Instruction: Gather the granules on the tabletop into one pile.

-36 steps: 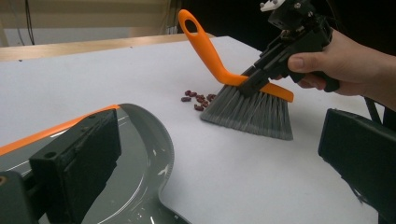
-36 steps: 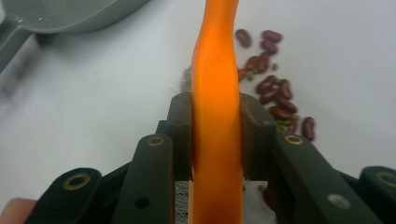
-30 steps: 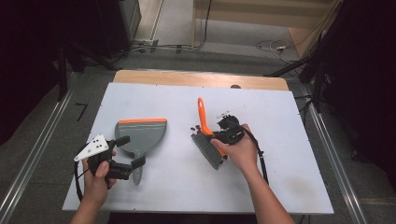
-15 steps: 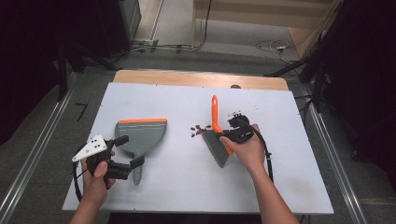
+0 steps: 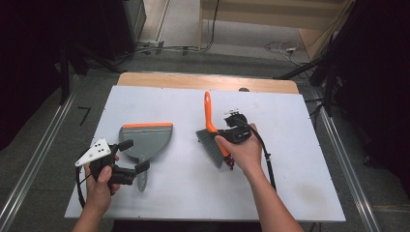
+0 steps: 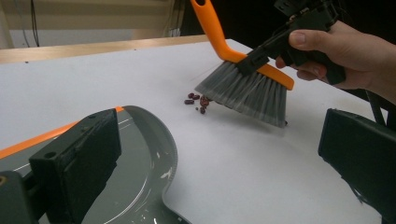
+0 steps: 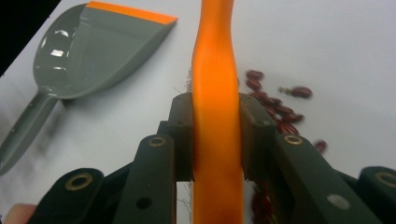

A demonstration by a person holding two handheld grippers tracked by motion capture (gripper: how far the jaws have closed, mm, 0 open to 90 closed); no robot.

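A grey dustpan (image 5: 146,138) with an orange front edge lies flat on the white table (image 5: 174,203), handle toward the person. My left gripper (image 5: 135,155) is at that handle, its jaws wide open; the pan's curved back (image 6: 140,154) lies between them. My right gripper (image 5: 227,131) is shut on the orange handle (image 7: 217,116) of a hand brush (image 5: 211,142). The brush's grey bristles (image 6: 247,93) are tilted down onto the table. A small heap of dark red beans (image 6: 198,99) lies at the bristles' tip. The beans (image 7: 275,109) also lie beside the brush handle.
A wooden strip (image 5: 203,81) runs along the table's far edge. Metal rails (image 5: 29,169) flank both sides, and cables (image 5: 193,48) lie on the floor behind. Bare tabletop separates the dustpan from the brush.
The right hand swung the brush to the right, then back left and tilted it over. The left hand and the dustpan have stayed still.
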